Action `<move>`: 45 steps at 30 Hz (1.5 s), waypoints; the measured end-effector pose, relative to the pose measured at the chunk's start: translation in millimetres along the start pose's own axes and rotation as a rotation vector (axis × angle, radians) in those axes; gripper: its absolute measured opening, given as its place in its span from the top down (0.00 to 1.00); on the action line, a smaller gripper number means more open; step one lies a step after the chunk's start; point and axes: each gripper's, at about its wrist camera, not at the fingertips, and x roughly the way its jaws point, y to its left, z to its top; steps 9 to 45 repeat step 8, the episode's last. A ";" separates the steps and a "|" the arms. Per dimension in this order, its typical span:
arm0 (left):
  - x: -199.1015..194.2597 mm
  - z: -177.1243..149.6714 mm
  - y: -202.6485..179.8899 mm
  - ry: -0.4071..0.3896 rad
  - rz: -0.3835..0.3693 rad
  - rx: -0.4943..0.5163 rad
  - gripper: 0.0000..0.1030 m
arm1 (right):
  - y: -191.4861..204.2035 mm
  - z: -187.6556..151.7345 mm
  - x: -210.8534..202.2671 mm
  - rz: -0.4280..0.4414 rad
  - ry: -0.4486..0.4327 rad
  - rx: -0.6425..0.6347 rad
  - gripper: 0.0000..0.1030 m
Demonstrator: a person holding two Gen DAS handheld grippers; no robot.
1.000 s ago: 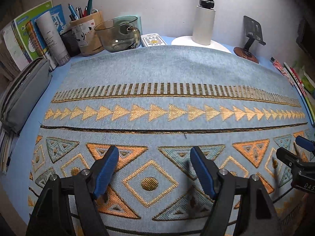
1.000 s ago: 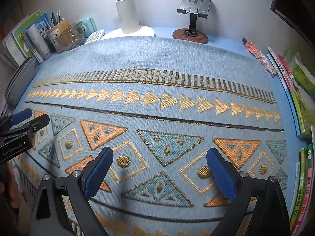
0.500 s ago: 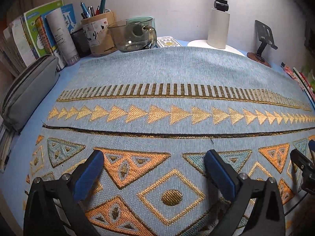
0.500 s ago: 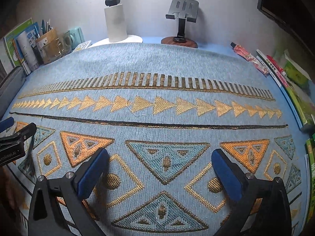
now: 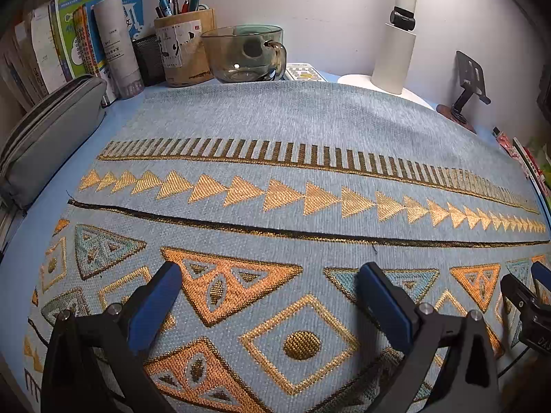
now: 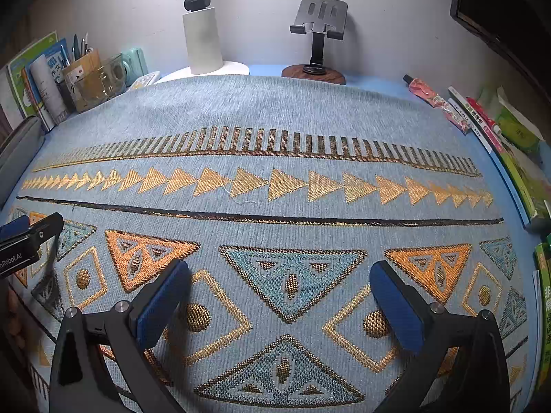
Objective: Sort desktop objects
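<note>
Over the patterned mat (image 5: 275, 130), left gripper (image 5: 268, 296) has spread wider than a second ago; right gripper (image 6: 279, 292) also released. Both empty; desktop objects line the edges, pen cup (image 5: 184, 48) included.

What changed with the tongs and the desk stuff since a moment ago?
The left tongs opened wider and moved in closer toward the pen cup and glass mug. The right tongs opened a little wider too. Neither took hold of anything. The patterned mat, lamp and phone stand stayed put.
</note>
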 end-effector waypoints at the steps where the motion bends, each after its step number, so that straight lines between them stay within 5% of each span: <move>1: 0.0 0.1 0.1 0.000 0.000 0.000 0.00 | 0.0 0.1 0.1 0.000 0.000 0.000 0.00; 45: -0.1 0.5 1.4 0.000 -0.001 0.001 0.00 | 0.1 0.7 0.5 0.000 0.001 0.001 0.00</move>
